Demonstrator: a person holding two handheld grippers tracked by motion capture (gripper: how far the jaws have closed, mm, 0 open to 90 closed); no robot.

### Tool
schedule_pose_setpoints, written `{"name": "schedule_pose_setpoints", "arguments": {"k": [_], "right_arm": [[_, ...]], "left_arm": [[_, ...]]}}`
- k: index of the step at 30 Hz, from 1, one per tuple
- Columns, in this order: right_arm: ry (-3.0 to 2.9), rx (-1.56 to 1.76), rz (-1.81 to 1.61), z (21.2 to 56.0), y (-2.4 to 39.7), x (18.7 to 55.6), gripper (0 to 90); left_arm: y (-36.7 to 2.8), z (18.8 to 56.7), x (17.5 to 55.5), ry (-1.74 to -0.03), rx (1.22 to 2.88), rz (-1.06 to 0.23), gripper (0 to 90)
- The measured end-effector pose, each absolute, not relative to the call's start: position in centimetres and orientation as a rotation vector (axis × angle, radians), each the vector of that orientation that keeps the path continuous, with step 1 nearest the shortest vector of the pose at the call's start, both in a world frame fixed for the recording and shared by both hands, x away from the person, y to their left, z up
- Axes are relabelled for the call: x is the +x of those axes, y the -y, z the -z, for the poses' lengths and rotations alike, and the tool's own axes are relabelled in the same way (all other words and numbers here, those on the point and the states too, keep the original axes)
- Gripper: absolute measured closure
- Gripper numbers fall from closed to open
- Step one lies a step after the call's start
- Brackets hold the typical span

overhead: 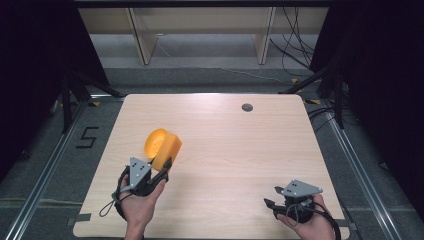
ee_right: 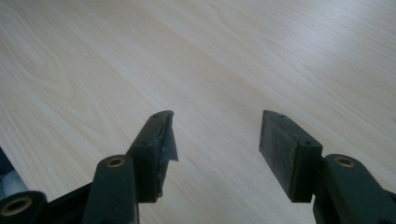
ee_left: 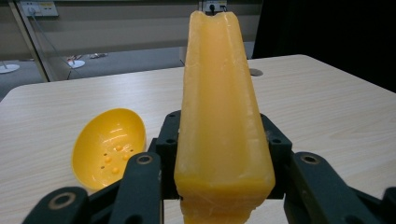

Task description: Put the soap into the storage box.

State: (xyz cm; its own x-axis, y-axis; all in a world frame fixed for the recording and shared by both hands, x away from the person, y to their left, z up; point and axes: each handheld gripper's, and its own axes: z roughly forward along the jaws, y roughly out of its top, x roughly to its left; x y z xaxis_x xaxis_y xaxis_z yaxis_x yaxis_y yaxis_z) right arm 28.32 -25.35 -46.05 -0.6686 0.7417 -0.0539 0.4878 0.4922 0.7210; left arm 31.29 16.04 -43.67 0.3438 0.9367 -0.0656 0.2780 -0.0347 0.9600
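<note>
Left gripper [ee_left: 219, 186] clamps a tall yellow block [ee_left: 219, 107] above the tabletop [overhead: 240, 145]

Held low, the block could tip onto the yellow bowl [ee_left: 108, 147] just left; right gripper [ee_right: 215, 149] rests open, empty

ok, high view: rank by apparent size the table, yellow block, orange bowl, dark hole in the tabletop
1. table, by far the largest.
2 and 3. yellow block and orange bowl: they look about alike and overlap, and the left gripper is shut on the block, so no ranking.
4. dark hole, smallest.
</note>
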Motion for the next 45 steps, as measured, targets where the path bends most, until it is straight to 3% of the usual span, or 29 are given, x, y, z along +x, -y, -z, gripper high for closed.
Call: {"name": "schedule_pose_setpoints", "arguments": {"k": [45], "right_arm": [[-2.351, 1.053, -1.02, 45.9, 25.3, 28.4, 44.9]], "left_arm": [[-17.4, 42.9, 33.9, -1.232, 1.487, -0.856, 60.2]]}}
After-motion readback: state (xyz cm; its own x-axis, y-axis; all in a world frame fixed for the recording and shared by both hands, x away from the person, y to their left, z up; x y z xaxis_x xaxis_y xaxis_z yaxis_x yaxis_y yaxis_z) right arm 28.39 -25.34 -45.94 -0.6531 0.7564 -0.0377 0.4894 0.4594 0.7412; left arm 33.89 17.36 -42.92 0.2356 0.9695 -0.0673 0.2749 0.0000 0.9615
